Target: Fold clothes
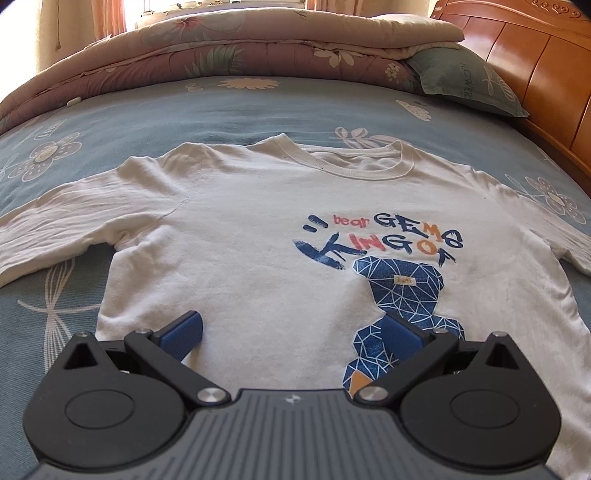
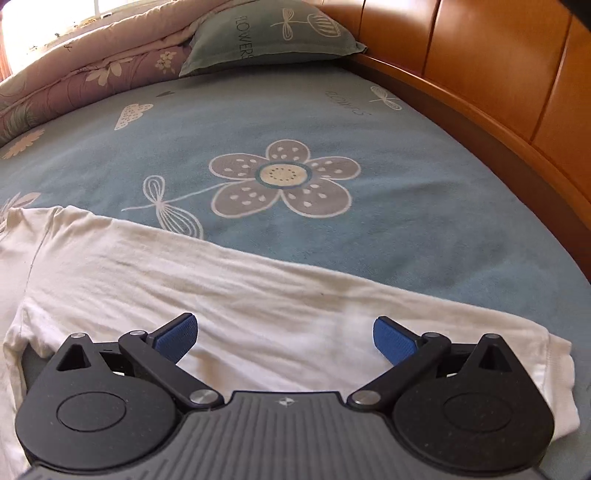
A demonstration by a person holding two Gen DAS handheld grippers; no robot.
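Observation:
A white long-sleeved T-shirt (image 1: 251, 236) with a blue bear print and coloured lettering lies flat, front up, on the bed, its collar toward the far side. My left gripper (image 1: 291, 328) hovers open over the shirt's lower front, its blue pads spread wide with nothing between them. In the right wrist view the shirt's sleeve (image 2: 221, 295) stretches out to the right, its cuff near the right edge. My right gripper (image 2: 284, 332) stands open just above that sleeve, holding nothing.
The blue floral bedsheet (image 2: 332, 122) covers the bed. A folded pink quilt (image 1: 221, 48) and a green pillow (image 2: 273, 33) lie at the far side. A wooden headboard (image 2: 480, 74) runs along the right.

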